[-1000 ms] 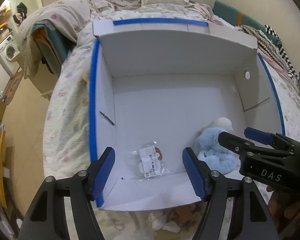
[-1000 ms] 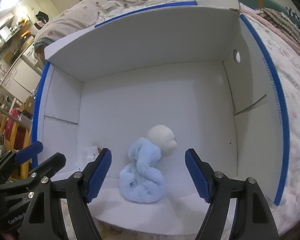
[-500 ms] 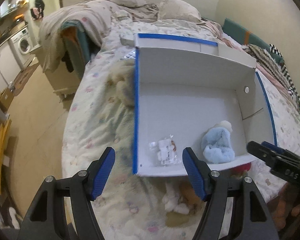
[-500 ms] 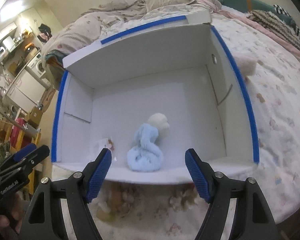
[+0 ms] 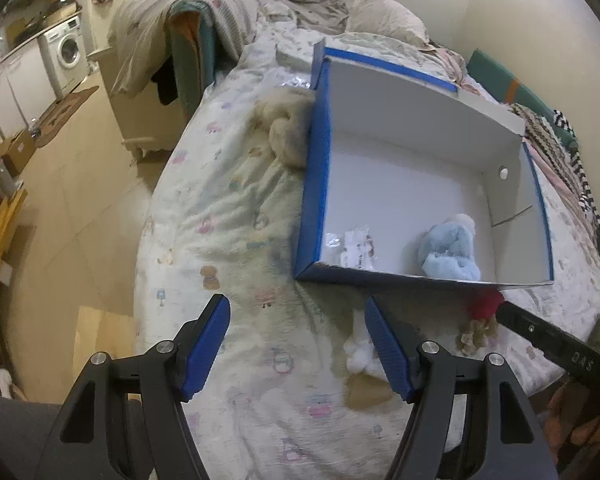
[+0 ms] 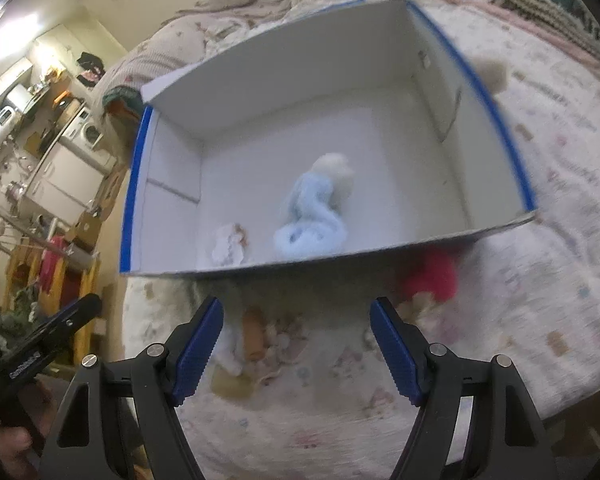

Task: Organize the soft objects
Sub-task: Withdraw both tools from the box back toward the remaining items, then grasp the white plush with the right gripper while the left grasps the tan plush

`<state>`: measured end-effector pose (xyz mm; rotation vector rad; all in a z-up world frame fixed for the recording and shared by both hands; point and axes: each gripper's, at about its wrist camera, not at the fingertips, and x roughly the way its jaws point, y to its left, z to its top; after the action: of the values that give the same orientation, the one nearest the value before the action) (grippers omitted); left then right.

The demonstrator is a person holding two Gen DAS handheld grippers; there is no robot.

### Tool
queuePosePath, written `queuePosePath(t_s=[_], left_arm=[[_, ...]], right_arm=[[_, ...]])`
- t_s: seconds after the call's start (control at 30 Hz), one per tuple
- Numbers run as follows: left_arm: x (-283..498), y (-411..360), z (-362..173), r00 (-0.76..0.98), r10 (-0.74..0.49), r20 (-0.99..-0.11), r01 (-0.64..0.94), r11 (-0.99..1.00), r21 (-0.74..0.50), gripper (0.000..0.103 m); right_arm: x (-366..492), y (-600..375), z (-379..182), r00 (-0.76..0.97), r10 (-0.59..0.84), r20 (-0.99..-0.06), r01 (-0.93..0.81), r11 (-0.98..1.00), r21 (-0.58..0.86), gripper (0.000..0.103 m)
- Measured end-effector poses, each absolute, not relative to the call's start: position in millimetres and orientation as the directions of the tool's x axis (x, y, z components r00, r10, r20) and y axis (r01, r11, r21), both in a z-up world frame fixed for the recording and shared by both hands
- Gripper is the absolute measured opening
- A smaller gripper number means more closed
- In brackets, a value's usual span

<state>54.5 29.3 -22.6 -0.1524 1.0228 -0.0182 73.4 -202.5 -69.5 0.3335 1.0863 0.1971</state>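
A white cardboard box with blue edges [image 5: 314, 184] [image 6: 512, 152] lies on the bed. Inside it rest a light blue plush toy [image 5: 450, 252] [image 6: 312, 220] and a small toy in clear wrapping [image 5: 356, 248] [image 6: 228, 246]. On the quilt in front of the box lie a red plush [image 5: 486, 304] [image 6: 432, 276], a small white and tan plush [image 5: 360, 354] [image 6: 254, 338] and a beige one [image 5: 474, 334]. My left gripper [image 5: 298, 344] hangs open over the quilt, short of the box. My right gripper [image 6: 296, 344] is open too, above the loose toys.
A fluffy tan plush [image 5: 288, 132] leans on the box's left wall, and a cream one [image 6: 494, 72] sits beyond its right wall. Piled blankets and pillows [image 5: 236, 12] fill the bed's far end. The bed edge drops to the floor [image 5: 68, 200] at left.
Both grippers have drawn back from inside the box, which now looks smaller and farther. The toys on the quilt in front of it have come into view. Both jaws stay as wide.
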Motion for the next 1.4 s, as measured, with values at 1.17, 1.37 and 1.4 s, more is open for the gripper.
queuePosePath(t_s=[1.17, 1.37, 1.4], left_arm=[[61, 72, -51, 0.458, -0.042, -0.888, -0.154, 0.98, -0.126, 0.067], [65, 49, -75, 0.363, -0.121, -0.924, -0.094, 0.982, -0.166, 0.065], [65, 42, -80, 0.342, -0.137, -0.929, -0.08, 0.981, -0.174, 0.064]], right_arm=[[103, -86, -107, 0.247, 0.435, -0.866, -0.234, 0.894, 0.382, 0.025], [86, -137, -81, 0.32, 0.466, -0.825, -0.164, 0.885, 0.437, 0.025], [86, -144, -78, 0.331, 0.465, -0.821, -0.155, 0.885, 0.439, 0.025]])
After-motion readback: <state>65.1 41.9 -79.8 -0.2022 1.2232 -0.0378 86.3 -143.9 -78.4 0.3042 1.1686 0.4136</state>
